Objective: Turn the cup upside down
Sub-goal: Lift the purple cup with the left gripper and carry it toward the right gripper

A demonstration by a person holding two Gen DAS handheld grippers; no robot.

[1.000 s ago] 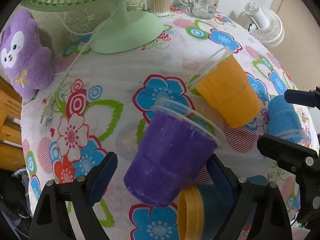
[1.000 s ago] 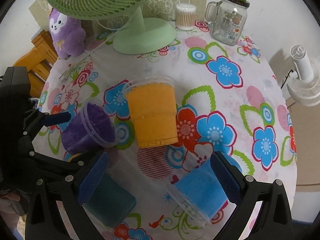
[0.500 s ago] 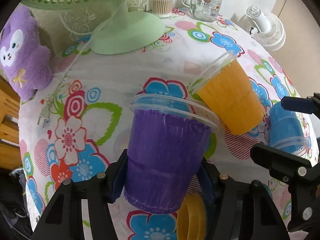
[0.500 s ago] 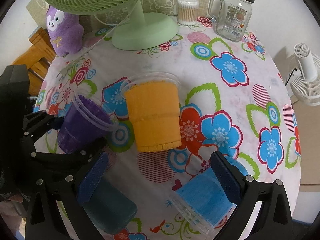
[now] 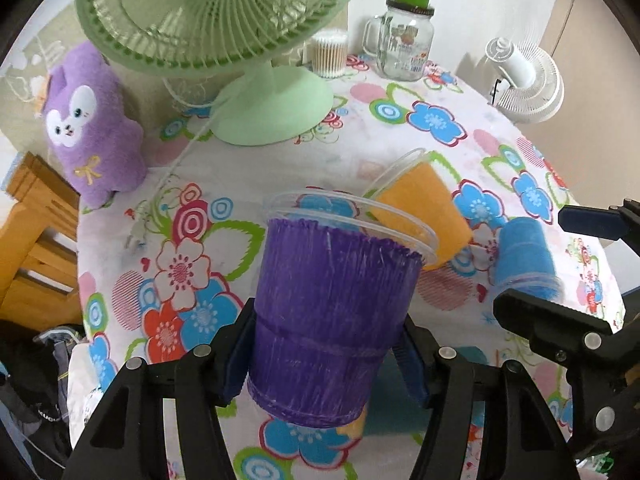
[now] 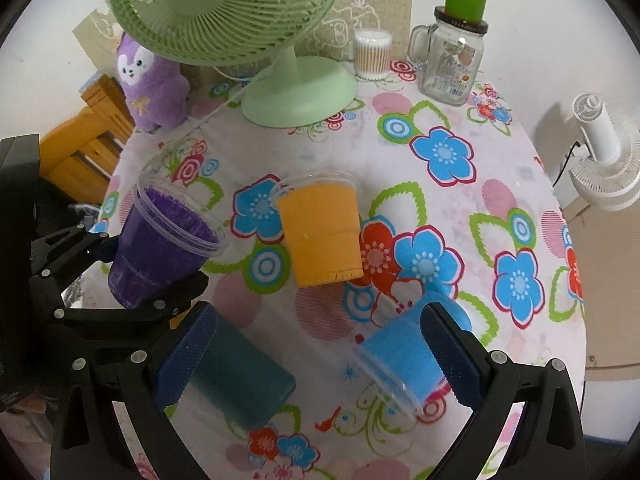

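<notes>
My left gripper [image 5: 324,364] is shut on the purple cup [image 5: 332,320] near its base and holds it above the table, mouth up and tilted. The cup also shows in the right wrist view [image 6: 160,248], held by the left gripper [image 6: 132,276]. An orange cup [image 6: 320,236] lies on its side mid-table. A blue cup [image 6: 400,360] lies on its side by the right finger of my right gripper [image 6: 320,356], which is open and empty. A teal cup [image 6: 240,380] lies on the table by its left finger.
A green desk fan [image 6: 280,60], a purple plush toy [image 6: 152,84], a cotton swab jar [image 6: 372,54] and a glass mug jar [image 6: 452,60] stand at the back of the flowered tablecloth [image 6: 480,200]. A white fan [image 6: 600,152] stands beyond the right edge.
My left gripper closed on the purple cup and raised it from lying on the table to a more upright pose. The right gripper stayed open and hardly moved.
</notes>
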